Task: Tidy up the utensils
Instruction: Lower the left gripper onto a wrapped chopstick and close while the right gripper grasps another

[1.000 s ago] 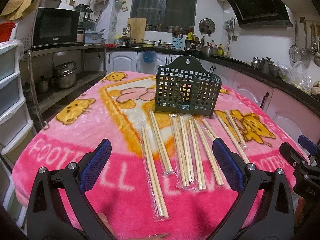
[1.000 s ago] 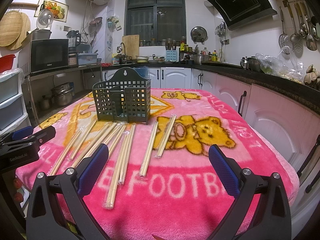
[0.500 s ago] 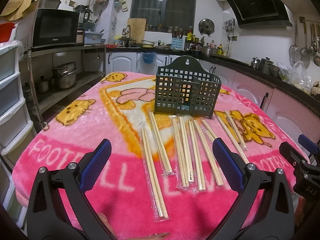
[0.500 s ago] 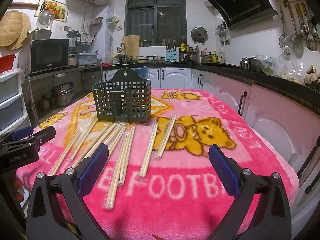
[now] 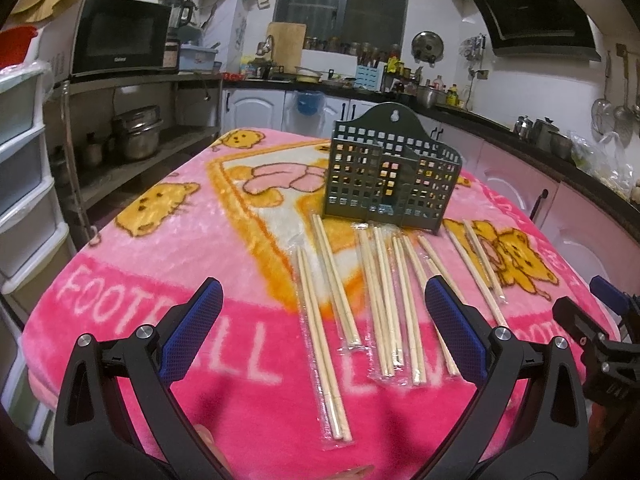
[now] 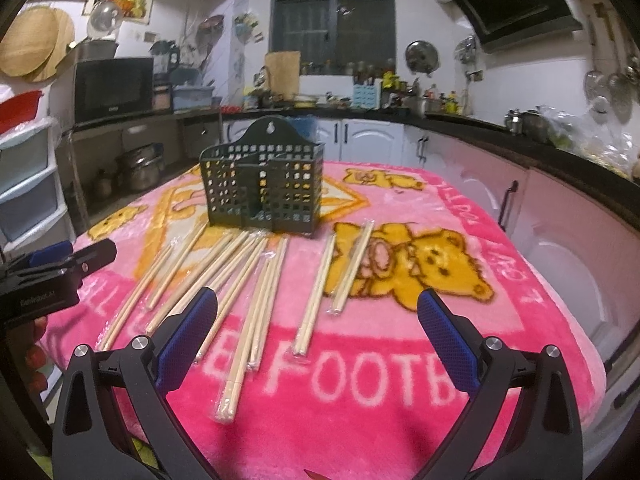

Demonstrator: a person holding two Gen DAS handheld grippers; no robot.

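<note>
My left gripper [image 5: 320, 312] and right gripper [image 6: 316, 320] spread wide, empty, wrapped chopsticks [image 5: 324, 320] fanned before dark slotted utensil caddy [image 5: 390, 176], pink blanket [image 5: 160, 264].

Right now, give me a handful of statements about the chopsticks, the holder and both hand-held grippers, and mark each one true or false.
1. The dark holder stands upright on the pink blanket. True.
2. Several wrapped chopsticks already stand in the holder. False: all of them lie flat on the blanket in front of it.
3. The left hand-held gripper is open and holds nothing. True.
4. The right hand-held gripper is shut on a pair of chopsticks. False: its jaws are spread wide and empty.
5. The holder has a hanging hole at the top of its back plate. True.
</note>
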